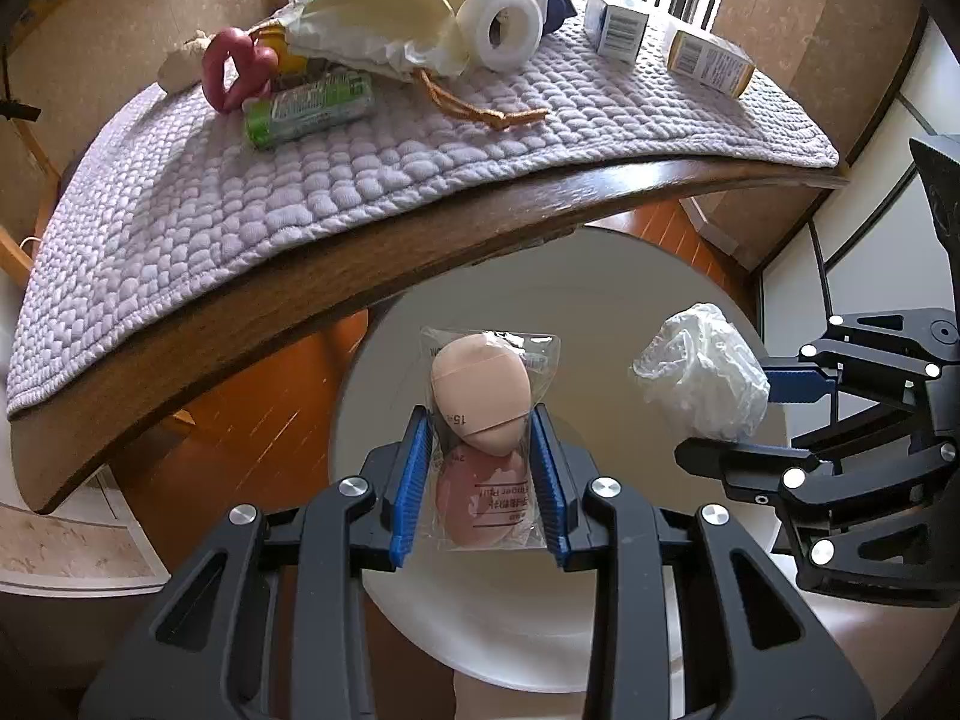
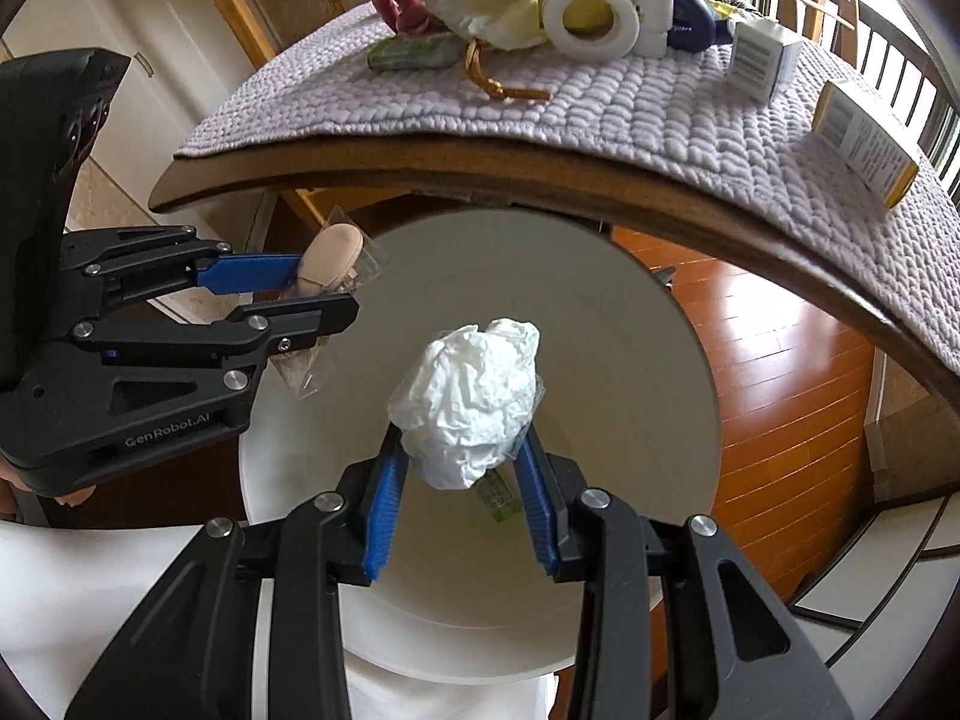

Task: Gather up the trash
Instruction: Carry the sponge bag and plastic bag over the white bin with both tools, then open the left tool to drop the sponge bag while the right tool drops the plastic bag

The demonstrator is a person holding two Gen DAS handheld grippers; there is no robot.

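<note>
My left gripper (image 1: 480, 420) is shut on a clear packet of beige and pink makeup sponges (image 1: 474, 402), held above the round white bin (image 1: 600, 276) that stands on the floor below the table edge. My right gripper (image 2: 459, 438) is shut on a crumpled white paper ball (image 2: 468, 396), also above the white bin (image 2: 630, 360). A bit of green wrapper (image 2: 498, 495) shows under the ball. Seen from the left wrist, the paper ball (image 1: 702, 375) hangs to the right with the right gripper (image 1: 720, 414) around it. Seen from the right wrist, the sponge packet (image 2: 333, 261) sits in the left gripper (image 2: 312, 294).
The wooden table (image 1: 420, 240) carries a lilac quilted mat (image 1: 270, 180) with a cream paper bag (image 1: 384, 12), a white tape roll (image 1: 501, 27), a green packet (image 1: 306, 108), a pink ring toy (image 1: 234, 66) and two small boxes (image 1: 615, 24). Wood flooring (image 2: 780, 390) surrounds the bin.
</note>
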